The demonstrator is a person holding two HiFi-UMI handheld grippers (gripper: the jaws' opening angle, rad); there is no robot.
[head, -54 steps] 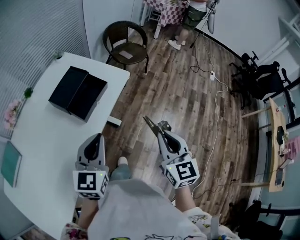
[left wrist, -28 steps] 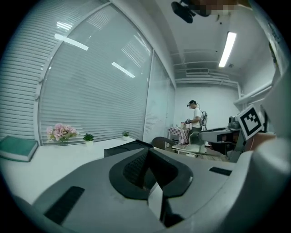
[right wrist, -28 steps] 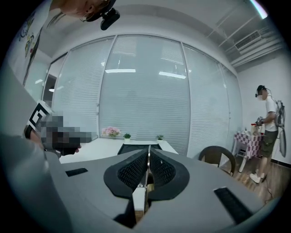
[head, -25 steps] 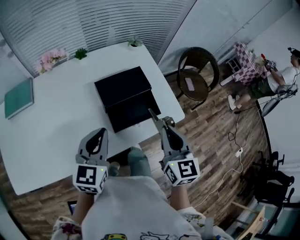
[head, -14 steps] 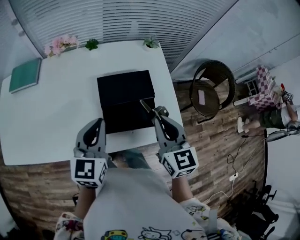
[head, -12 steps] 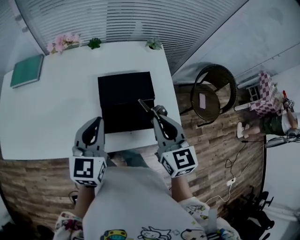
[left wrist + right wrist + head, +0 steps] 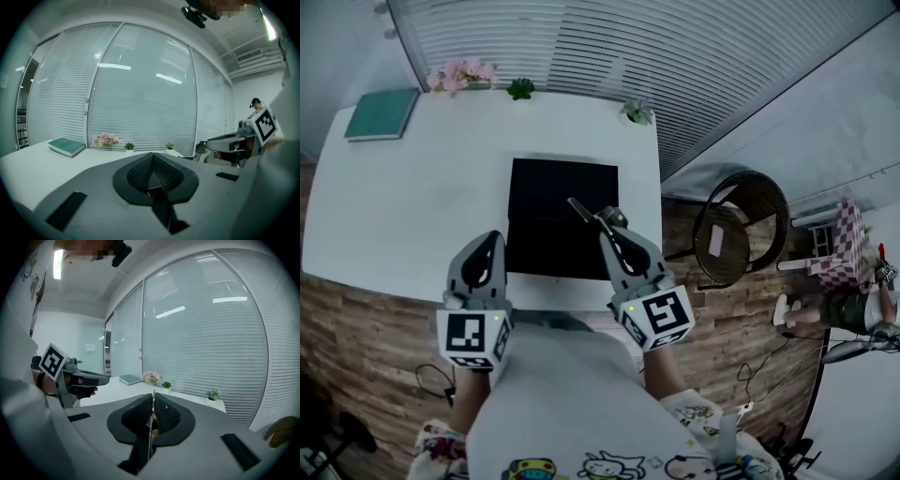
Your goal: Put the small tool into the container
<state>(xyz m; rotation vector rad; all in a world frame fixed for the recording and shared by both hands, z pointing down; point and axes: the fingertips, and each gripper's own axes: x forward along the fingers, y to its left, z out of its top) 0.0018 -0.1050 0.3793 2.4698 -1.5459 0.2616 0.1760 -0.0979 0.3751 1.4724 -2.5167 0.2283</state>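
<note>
A black open container point(image 7: 562, 217) lies on the white table point(image 7: 412, 197), straight ahead of both grippers. My right gripper point(image 7: 606, 225) is shut on the small tool point(image 7: 582, 209), a thin metal blade that sticks out past the jaws over the container's right part. In the right gripper view the small tool point(image 7: 152, 414) shows edge-on, pinched between the dark pads of the right gripper point(image 7: 153, 400). My left gripper point(image 7: 493, 238) hovers at the table's near edge, left of the container. In its own view the left gripper point(image 7: 152, 158) is shut with nothing in it.
A green book point(image 7: 382, 101), pink flowers point(image 7: 461, 73) and two small potted plants point(image 7: 521, 89) point(image 7: 637, 111) line the table's far edge by the window blinds. A round dark chair point(image 7: 741, 227) stands on the wood floor right of the table. A person point(image 7: 868, 314) is at the far right.
The view has swung round so that the table and the container now lie straight ahead and closer. Both grippers keep their pose, and the right one still grips the tool.
</note>
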